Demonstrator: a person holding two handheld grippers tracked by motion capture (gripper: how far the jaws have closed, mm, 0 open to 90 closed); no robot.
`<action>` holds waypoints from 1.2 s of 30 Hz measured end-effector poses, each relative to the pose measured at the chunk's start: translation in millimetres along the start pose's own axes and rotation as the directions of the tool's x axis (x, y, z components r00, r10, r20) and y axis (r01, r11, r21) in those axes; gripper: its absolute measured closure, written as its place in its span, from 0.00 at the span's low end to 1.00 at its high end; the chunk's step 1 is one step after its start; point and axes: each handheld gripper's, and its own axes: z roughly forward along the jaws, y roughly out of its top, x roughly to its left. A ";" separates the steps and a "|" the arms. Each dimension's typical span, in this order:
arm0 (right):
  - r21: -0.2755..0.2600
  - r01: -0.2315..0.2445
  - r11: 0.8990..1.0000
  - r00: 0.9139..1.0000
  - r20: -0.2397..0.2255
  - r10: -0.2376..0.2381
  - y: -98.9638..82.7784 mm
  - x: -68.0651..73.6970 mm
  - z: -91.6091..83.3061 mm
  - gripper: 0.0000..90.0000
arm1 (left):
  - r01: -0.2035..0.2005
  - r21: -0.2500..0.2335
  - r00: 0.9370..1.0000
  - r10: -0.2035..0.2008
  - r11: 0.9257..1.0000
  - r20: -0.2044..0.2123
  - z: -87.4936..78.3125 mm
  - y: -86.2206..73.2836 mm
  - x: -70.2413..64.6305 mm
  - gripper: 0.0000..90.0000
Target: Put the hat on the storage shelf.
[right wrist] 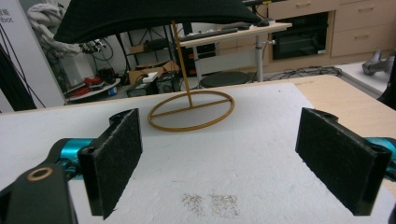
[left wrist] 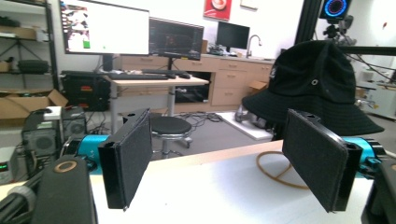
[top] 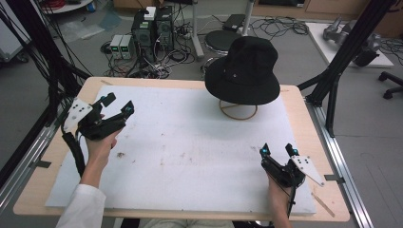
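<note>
Resting low over the near right part of the white mat (top: pixel 190 142), the right gripper (top: pixel 279 151) has its jaws spread wide with nothing between them; in the right gripper view only bare mat with a faint speckled stain lies between the pads. Left of it and a little farther from the person, the left gripper (top: pixel 119 105) is held above the mat's left edge, jaws likewise apart and empty. One black bucket hat (top: pixel 244 71) sits at the mat's far edge, perched on one gold wire stand (top: pixel 238 111) whose ring base rests flat on the mat. The hat is well apart from both grippers. Two grippers, one hat, one stand; no container holds anything on the mat.
</note>
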 end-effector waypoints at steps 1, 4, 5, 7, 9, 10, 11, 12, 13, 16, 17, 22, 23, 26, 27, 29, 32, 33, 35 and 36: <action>0.001 -0.001 1.000 1.000 0.000 0.001 0.0 0.1 0.0 0.15 | 0.002 0.002 1.000 -0.002 1.000 -0.010 -3.8 -1.9 2.2 0.27; 0.003 0.007 1.000 1.000 -0.003 -0.007 -0.4 0.5 0.6 0.15 | 0.000 0.010 0.999 0.000 1.000 -0.042 -13.7 -8.5 7.1 0.25; 0.005 0.008 1.000 1.000 -0.005 -0.008 -0.5 1.1 0.8 0.15 | -0.009 0.015 0.998 0.010 1.000 -0.056 -16.7 -10.8 8.1 0.24; 0.007 0.011 1.000 1.000 -0.008 -0.011 -0.9 1.8 1.4 0.15 | -0.021 0.019 0.997 0.022 1.000 -0.073 -22.4 -15.5 9.7 0.23; 0.007 0.019 1.000 1.000 -0.010 -0.019 -1.0 2.2 1.7 0.15 | -0.024 0.029 0.996 0.027 0.999 -0.088 -27.0 -19.8 11.5 0.22; 0.007 0.021 1.000 1.000 -0.010 -0.021 -0.9 2.4 1.7 0.15 | -0.020 0.037 0.996 0.024 0.999 -0.091 -28.5 -22.0 12.7 0.22; 0.007 0.024 1.000 1.000 -0.009 -0.024 -1.0 2.5 1.7 0.15 | -0.015 0.043 0.996 0.019 0.999 -0.089 -29.9 -24.3 14.1 0.23; 0.012 0.019 1.000 1.000 -0.011 -0.019 -1.0 3.1 1.4 0.15 | -0.013 0.049 0.995 0.018 0.999 -0.095 -31.2 -26.8 15.5 0.23; 0.012 0.019 1.000 1.000 -0.011 -0.019 -1.0 3.1 1.4 0.15 | -0.012 0.050 0.995 0.017 0.999 -0.103 -32.4 -29.4 16.6 0.23; 0.013 0.019 1.000 1.000 -0.011 -0.018 -1.1 3.2 1.5 0.15 | -0.013 0.054 0.992 0.020 0.998 -0.127 -35.1 -37.5 19.6 0.23; 0.013 0.019 1.000 1.000 -0.010 -0.019 -1.2 3.1 1.6 0.15 | -0.016 0.056 0.991 0.023 0.998 -0.135 -35.7 -40.3 20.1 0.23; 0.018 0.019 1.000 1.000 -0.009 -0.019 -1.3 2.8 1.9 0.15 | -0.029 0.066 0.986 0.039 0.997 -0.163 -39.9 -51.1 22.1 0.23; 0.019 0.018 1.000 1.000 -0.009 -0.018 -1.3 2.7 1.9 0.15 | -0.028 0.065 0.985 0.039 0.997 -0.169 -41.1 -52.5 22.4 0.23; 0.020 0.020 1.000 1.000 -0.009 -0.020 -1.4 2.7 2.0 0.15 | -0.026 0.064 0.983 0.037 0.998 -0.182 -45.9 -56.3 23.7 0.23; 0.020 0.020 1.000 1.000 -0.009 -0.020 -1.4 2.7 2.0 0.15 | -0.022 0.064 0.981 0.034 0.998 -0.189 -48.2 -58.4 24.5 0.23; 0.018 0.020 1.000 1.000 -0.009 -0.020 -1.5 3.0 2.1 0.15 | -0.016 0.065 0.979 0.029 0.998 -0.202 -51.6 -62.5 25.8 0.23; 0.019 0.028 0.999 1.000 -0.009 -0.028 -1.6 2.9 2.1 0.15 | -0.014 0.075 0.974 0.031 0.997 -0.224 -56.8 -69.8 28.0 0.23; 0.018 0.029 0.999 1.000 -0.009 -0.028 -1.6 2.9 2.2 0.15 | -0.012 0.076 0.973 0.030 0.997 -0.231 -59.0 -72.9 28.9 0.23; 0.019 0.027 0.999 1.000 -0.008 -0.027 -1.7 2.9 2.3 0.15 | -0.009 0.076 0.969 0.027 0.997 -0.245 -61.7 -75.5 29.8 0.23; 0.019 0.027 0.999 1.000 -0.007 -0.027 -1.7 2.9 2.3 0.15 | -0.010 0.080 0.968 0.029 0.997 -0.249 -63.3 -75.8 30.6 0.23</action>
